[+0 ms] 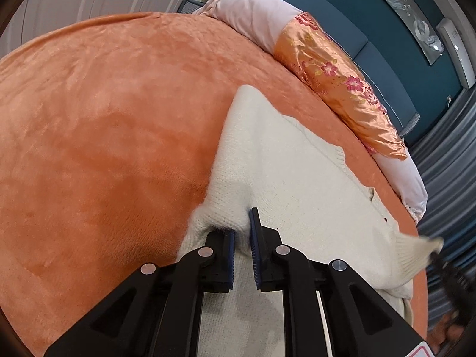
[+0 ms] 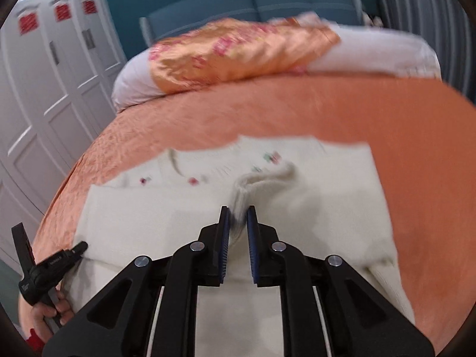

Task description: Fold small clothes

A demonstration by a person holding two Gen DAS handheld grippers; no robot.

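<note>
- A cream knitted sweater [image 1: 297, 178] lies spread on a bed covered by an orange plush blanket [image 1: 104, 119]. The sweater is the landmark here, and it sits near the bed's front edge, well short of the pillows.
- At the sweater's left edge, the left gripper [image 1: 242, 232] has its jaws narrowed onto a pinched-up ridge of knit. The wool bunches between the blue pads [image 1: 230, 247], so the grip looks firm; it probably anchors that side while the other is carried over.
- In the right wrist view, a person's hand [image 2: 50, 312] holds that tool's handle just off the sweater's left corner.
- Toward the sweater's middle, the right gripper [image 2: 238, 220] has its jaws drawn close on a ribbed cuff or hem, lifted clear of the flat body. The picture is blurred, as if in motion. The raised cloth suggests a sleeve or side being brought across — a fold underway, not finished.
- Beyond the sweater, at the bed's head, lie a pale pillow [image 1: 253, 12] and an orange floral satin cushion [image 1: 336, 83], well apart from the work.
- Left of the bed, white wardrobe doors [image 2: 44, 89]; behind it, a teal headboard [image 2: 253, 0].
</note>
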